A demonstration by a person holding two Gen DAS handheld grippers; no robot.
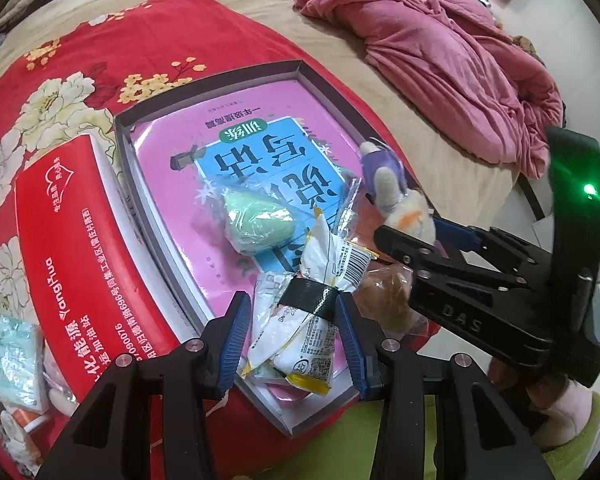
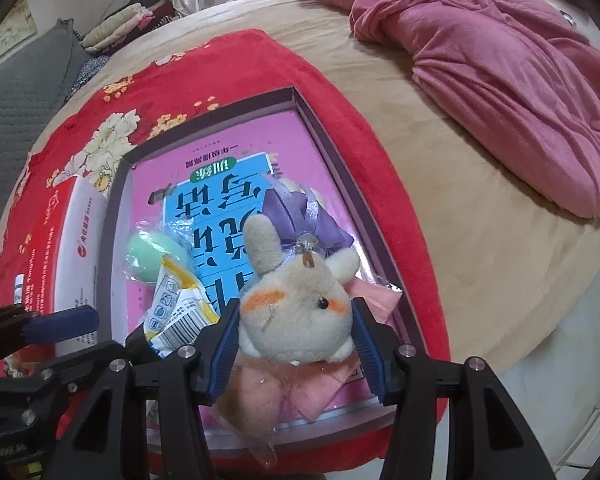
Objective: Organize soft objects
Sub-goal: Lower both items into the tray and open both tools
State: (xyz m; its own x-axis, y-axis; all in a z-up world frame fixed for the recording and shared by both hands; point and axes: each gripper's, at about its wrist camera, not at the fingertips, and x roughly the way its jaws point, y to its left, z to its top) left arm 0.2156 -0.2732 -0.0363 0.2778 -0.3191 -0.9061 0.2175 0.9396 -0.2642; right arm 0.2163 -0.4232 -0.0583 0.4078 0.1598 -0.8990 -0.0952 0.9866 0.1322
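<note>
A shallow box lid (image 1: 204, 84) (image 2: 308, 120) lies on the red floral blanket with a pink and blue book (image 1: 236, 148) (image 2: 220, 196) inside. My left gripper (image 1: 292, 320) is shut on a white and yellow snack packet bound with black tape (image 1: 308, 300) over the box's near end; the packet also shows in the right wrist view (image 2: 176, 312). My right gripper (image 2: 296, 332) (image 1: 432, 236) is shut on a beige plush bunny with a purple bow (image 2: 296, 304) (image 1: 396, 200) above the box. A wrapped green sponge (image 1: 256, 220) (image 2: 156, 254) lies on the book.
A red tissue box (image 1: 72, 248) (image 2: 48, 236) lies left of the box lid. Small packets (image 1: 16, 352) sit at the blanket's near left. A crumpled pink quilt (image 1: 440, 52) (image 2: 500, 60) lies on the tan bed (image 2: 440, 168) to the right. A pink wrapped item (image 2: 316, 384) lies under the bunny.
</note>
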